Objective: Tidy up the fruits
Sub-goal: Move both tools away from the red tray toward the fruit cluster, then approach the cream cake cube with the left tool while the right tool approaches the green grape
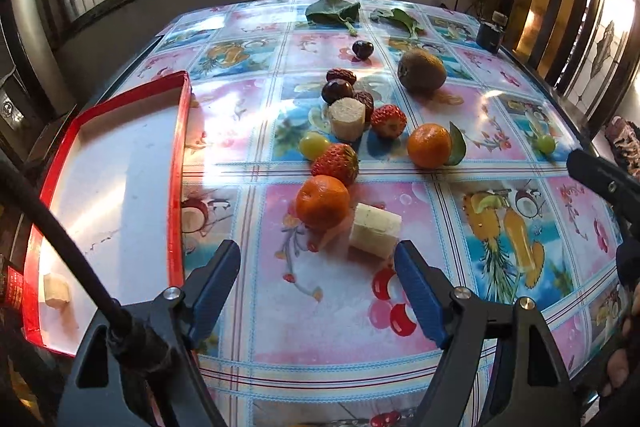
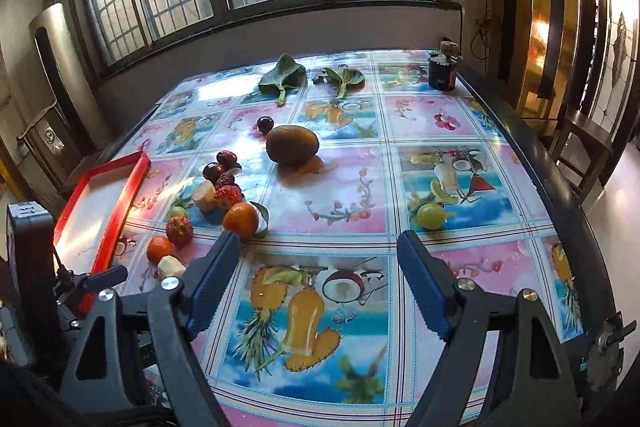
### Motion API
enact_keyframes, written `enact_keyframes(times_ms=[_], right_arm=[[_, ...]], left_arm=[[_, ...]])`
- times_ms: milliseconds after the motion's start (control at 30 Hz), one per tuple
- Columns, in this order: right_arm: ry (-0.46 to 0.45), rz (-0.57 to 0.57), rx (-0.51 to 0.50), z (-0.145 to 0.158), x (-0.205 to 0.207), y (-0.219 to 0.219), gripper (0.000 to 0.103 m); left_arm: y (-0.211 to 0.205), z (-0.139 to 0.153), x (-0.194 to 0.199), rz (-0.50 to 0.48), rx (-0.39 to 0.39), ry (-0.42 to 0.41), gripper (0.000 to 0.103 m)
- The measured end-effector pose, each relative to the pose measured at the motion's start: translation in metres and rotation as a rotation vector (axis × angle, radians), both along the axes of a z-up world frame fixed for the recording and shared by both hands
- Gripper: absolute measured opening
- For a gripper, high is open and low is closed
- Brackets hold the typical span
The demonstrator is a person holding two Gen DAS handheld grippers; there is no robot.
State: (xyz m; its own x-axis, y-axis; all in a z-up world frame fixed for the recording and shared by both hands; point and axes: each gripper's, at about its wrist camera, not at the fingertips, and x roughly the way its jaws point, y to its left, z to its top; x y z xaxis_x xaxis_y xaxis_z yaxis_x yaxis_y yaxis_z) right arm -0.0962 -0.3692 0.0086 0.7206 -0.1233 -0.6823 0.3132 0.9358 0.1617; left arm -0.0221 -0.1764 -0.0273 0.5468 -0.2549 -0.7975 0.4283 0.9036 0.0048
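Observation:
Fruit lies loose on the patterned table. In the left wrist view my left gripper [image 1: 318, 257] is open and empty, just short of a near tangerine [image 1: 323, 202] and a white cut piece [image 1: 375, 230]. Behind them lie a strawberry [image 1: 335, 163], a second tangerine with a leaf [image 1: 429, 145], another cut piece [image 1: 347, 118], dark dates [image 1: 338, 90] and a kiwi [image 1: 421, 71]. The red tray [image 1: 176, 163] at left holds one white piece [image 1: 56, 290]. My right gripper [image 2: 320, 247] is open and empty, with a green grape [image 2: 430, 215] just ahead right.
Two green leaves [image 1: 332, 9] lie at the table's far edge. A dark jar [image 2: 442, 71] stands at the far right corner. A window wall runs behind the table. The table's right edge [image 2: 532, 155] drops to the floor, with a chair beyond.

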Motion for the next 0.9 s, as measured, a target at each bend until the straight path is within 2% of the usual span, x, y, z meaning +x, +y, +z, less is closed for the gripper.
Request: enact_keyframes(times_ms=[200, 367, 500, 567, 600, 667, 733, 900], right_arm=[[0.038, 0.022, 0.042, -0.015, 0.001, -0.002, 0.081], [0.040, 0.048, 0.089, -0.021, 0.005, 0.004, 0.081], [0.031, 0.029, 0.080, -0.017, 0.000, -0.001, 0.081], [0.025, 0.012, 0.080, -0.015, -0.003, -0.006, 0.081], [0.025, 0.004, 0.081, -0.015, -0.004, -0.009, 0.081], [0.030, -0.002, 0.090, -0.017, -0.004, -0.012, 0.081], [0.038, 0.001, 0.101, -0.021, -0.002, -0.012, 0.081], [0.046, 0.025, 0.127, -0.029, 0.002, -0.008, 0.081]], left_arm=[[0.012, 0.009, 0.007, 0.000, 0.016, -0.027, 0.079], [-0.022, -0.010, -0.012, -0.118, 0.032, 0.032, 0.080], [-0.033, -0.034, -0.008, -0.096, 0.050, 0.108, 0.082], [-0.035, -0.036, -0.002, -0.059, 0.040, 0.091, 0.086], [-0.037, -0.036, -0.001, -0.051, 0.040, 0.091, 0.090], [-0.039, -0.041, 0.005, -0.007, 0.056, 0.082, 0.103], [-0.033, -0.041, 0.009, 0.037, 0.027, 0.063, 0.103], [-0.034, -0.040, 0.008, 0.040, 0.023, 0.064, 0.103]])
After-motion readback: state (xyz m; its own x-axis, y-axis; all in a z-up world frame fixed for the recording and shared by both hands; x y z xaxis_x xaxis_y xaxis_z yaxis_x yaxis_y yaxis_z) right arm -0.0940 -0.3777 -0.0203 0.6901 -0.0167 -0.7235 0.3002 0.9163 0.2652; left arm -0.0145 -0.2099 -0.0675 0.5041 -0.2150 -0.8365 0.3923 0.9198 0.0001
